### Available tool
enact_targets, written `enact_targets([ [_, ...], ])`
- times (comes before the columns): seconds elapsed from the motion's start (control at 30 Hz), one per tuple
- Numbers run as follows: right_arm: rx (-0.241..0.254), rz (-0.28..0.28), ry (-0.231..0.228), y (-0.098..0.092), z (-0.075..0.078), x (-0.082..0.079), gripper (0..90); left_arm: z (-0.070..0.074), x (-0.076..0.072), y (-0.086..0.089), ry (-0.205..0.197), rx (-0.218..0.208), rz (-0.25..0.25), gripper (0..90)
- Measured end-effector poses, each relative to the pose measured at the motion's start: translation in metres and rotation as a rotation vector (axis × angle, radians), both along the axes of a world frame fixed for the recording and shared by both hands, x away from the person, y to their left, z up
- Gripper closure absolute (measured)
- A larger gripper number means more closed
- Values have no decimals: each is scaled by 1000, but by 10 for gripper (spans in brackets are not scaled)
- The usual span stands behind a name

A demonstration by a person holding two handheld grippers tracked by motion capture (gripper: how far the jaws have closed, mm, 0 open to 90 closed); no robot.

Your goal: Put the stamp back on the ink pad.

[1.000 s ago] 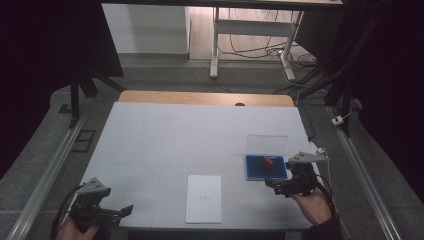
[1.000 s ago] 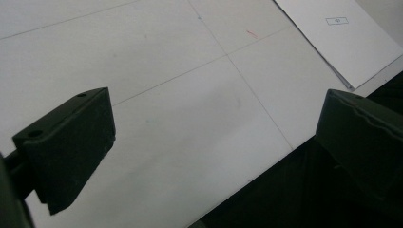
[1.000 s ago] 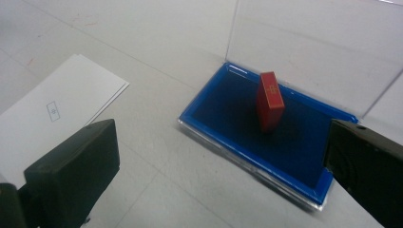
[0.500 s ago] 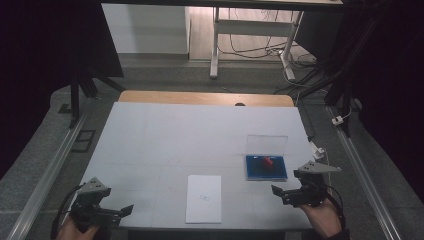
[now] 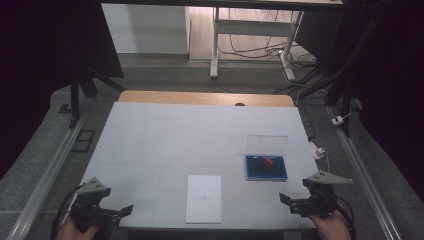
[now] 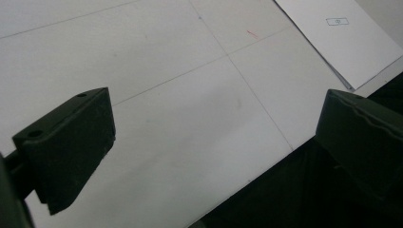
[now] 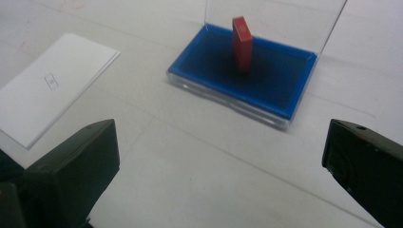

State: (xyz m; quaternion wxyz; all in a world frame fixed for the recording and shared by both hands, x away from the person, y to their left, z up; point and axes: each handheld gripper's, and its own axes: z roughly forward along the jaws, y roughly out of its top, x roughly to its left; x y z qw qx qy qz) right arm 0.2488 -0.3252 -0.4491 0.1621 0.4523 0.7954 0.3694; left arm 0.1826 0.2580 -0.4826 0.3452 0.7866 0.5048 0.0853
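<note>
Right gripper view showed the right gripper (image 7: 221, 156) gaping wide, the small red block (image 7: 242, 43) upright at 12 o'clock in the blue-lined clear plastic case (image 7: 271, 83); the left gripper (image 6: 214, 147) gaped wide too.

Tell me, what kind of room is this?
Probably a lab or test workshop, not a home: a bare white table set between metal rails, loose cables on the floor behind, and hand-held tongs, left and right.

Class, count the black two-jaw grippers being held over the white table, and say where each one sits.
2. The left black two-jaw gripper is at the near left corner of the white table; the right black two-jaw gripper is at the near right, just in front of the blue-lined clear plastic case.
</note>
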Motion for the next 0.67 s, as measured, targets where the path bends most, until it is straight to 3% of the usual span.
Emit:
enact_targets([
  [0.23, -43, -15, 7, -4, -3, -10, 0, 0, 0, 0, -2, 2, -1, 0],
  [0.67, -64, -33, 31, -7, -6, -18, 0, 0, 0, -1, -1, 1, -2, 0],
])
